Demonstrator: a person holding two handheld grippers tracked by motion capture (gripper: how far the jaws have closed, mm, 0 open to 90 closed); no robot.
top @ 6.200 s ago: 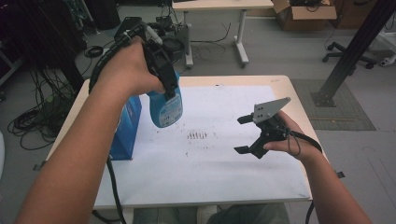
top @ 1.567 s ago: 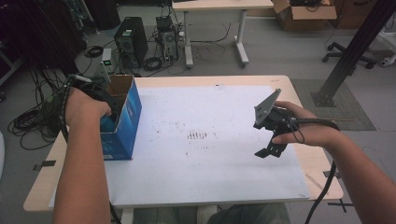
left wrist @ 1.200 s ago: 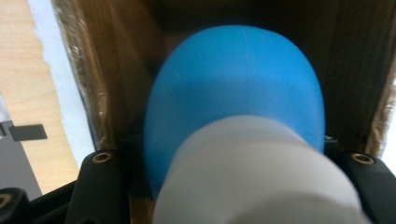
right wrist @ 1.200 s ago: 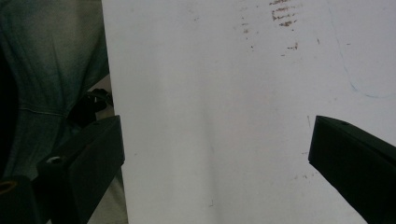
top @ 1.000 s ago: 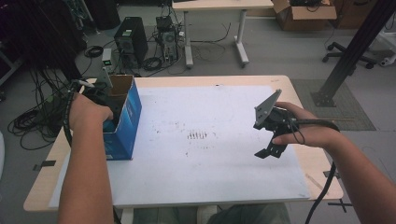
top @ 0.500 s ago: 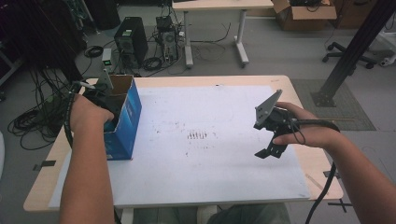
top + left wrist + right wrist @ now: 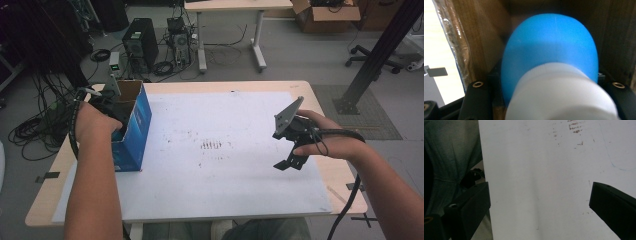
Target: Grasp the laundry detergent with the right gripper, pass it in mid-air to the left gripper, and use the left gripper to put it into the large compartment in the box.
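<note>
A blue bottle with a white cap sits between the jaws of my left gripper, which is shut on it. Brown cardboard walls close around it. In the high view my left gripper reaches down into an open blue box at the table's left edge, and the hand hides the bottle. My right gripper hovers open over the right side of the white sheet. Nothing lies between its jaws, just the bare sheet.
The wooden table carries the white sheet, which has small dark marks near its middle. Beyond the table stand computer towers, cables and another desk. A black post rises at the right.
Six seconds ago my left gripper held the blue bottle up over the sheet; it now sits down inside the blue box. Over the last second neither hand has moved.
</note>
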